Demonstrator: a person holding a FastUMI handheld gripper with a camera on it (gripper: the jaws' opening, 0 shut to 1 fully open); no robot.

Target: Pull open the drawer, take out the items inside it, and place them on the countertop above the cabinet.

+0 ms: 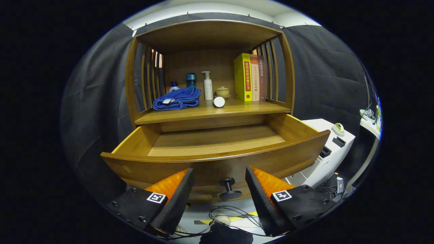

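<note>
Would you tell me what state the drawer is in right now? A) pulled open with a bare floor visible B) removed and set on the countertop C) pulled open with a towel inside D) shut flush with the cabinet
A: the drawer is pulled out, showing bare wood, with its knob between the open gripper fingers.

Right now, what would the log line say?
wooden drawer: open, looks empty | hand-held gripper: open, astride black knob | blue towel: on countertop

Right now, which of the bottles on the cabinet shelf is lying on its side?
The small white bottle at the shelf's front, its round end facing the open gripper. The tall white pump bottle and the blue pump bottle behind the towel stand upright.
</note>
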